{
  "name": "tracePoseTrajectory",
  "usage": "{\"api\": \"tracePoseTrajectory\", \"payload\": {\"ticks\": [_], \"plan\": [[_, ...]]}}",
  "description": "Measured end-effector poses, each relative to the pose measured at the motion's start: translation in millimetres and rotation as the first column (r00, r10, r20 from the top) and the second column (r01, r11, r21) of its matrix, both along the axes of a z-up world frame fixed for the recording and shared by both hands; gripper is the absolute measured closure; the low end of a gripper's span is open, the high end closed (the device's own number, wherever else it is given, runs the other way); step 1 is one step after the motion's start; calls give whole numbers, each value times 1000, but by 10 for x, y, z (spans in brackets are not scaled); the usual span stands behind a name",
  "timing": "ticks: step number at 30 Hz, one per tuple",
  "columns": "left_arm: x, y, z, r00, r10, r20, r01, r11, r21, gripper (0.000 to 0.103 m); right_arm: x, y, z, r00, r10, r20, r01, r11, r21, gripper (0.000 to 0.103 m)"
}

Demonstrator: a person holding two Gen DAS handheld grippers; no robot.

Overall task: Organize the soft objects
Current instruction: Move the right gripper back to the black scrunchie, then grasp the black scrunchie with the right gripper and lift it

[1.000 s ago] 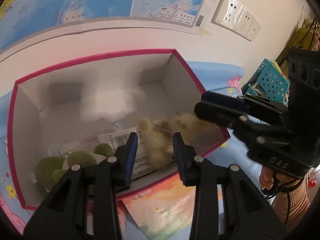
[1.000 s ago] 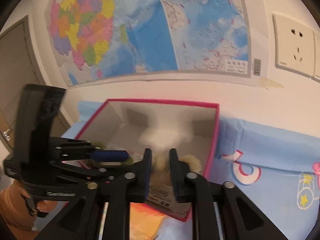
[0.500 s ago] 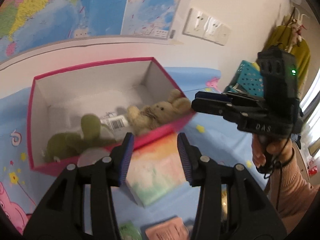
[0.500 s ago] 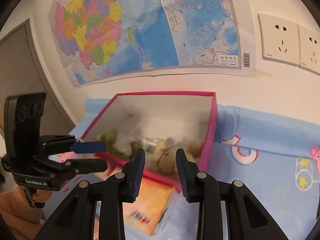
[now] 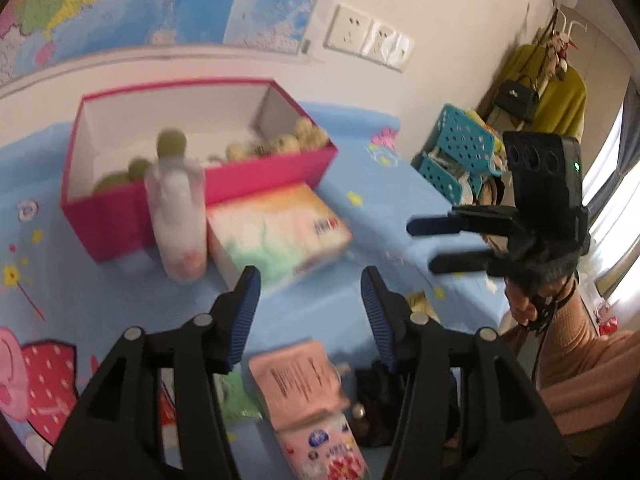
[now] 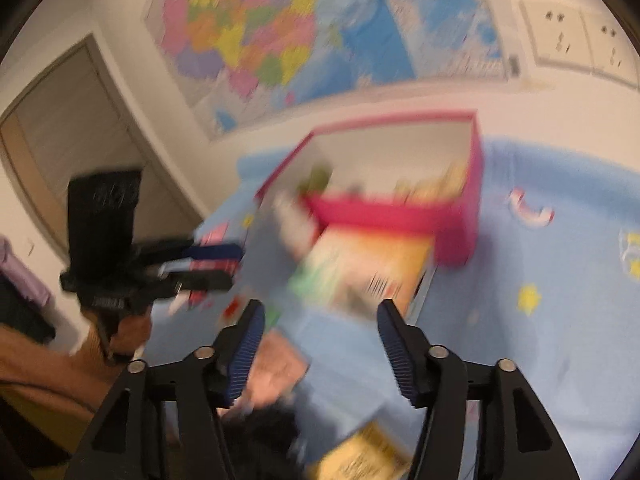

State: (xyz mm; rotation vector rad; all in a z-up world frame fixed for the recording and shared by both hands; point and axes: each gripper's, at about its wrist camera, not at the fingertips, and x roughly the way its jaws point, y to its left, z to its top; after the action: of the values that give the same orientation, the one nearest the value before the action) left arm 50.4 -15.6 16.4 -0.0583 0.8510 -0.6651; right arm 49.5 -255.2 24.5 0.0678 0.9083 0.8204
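Both grippers angle downward over the blue cartoon-print surface (image 5: 360, 216), nothing between either pair of jaws. Left gripper (image 5: 310, 312) jaws opening, empty. Right gripper (image 6: 320, 344) jaws opening wider, empty; the hand (image 5: 524, 304) holds it from below. One pink box (image 5: 240, 176) holds two plush toys: one green (image 5: 170, 146), one tan (image 5: 298, 140). One rainbow tissue pack (image 5: 276, 236) touches the box front. One white pouch (image 5: 178, 220) stands just beside it.

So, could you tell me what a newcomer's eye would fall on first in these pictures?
Probably the pink box at the back of the blue cartoon sheet, with a green plush and a tan plush inside. Next, the colourful map on the wall above. Both the left gripper and right gripper are opening, with nothing between their jaws.
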Motion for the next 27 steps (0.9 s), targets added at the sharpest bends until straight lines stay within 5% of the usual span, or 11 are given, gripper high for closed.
{"api": "tracePoseTrajectory", "payload": {"ticks": [5,13,16,18,27], "plan": [[-169,-28,-208,998,-23,-55,23,1000,-2,49,-419,243,-316,990,112,-86,-120,988,-93,38],[-363,30,-410,994,-19,-105,18,1000,-2,49,-515,519,-685,972,168,-162,-198,961,-193,36],[-407,69,-448,993,-19,-114,18,1000,-7,49,-501,546,-705,972,179,-153,-209,956,-206,56],[-416,79,-462,993,-23,-119,23,1000,-8,49,-504,521,-676,977,162,-135,-189,959,-210,80],[-449,2,-487,976,-151,-159,134,984,-116,49,-572,288,-228,996,83,-23,-85,990,-111,88]]}}
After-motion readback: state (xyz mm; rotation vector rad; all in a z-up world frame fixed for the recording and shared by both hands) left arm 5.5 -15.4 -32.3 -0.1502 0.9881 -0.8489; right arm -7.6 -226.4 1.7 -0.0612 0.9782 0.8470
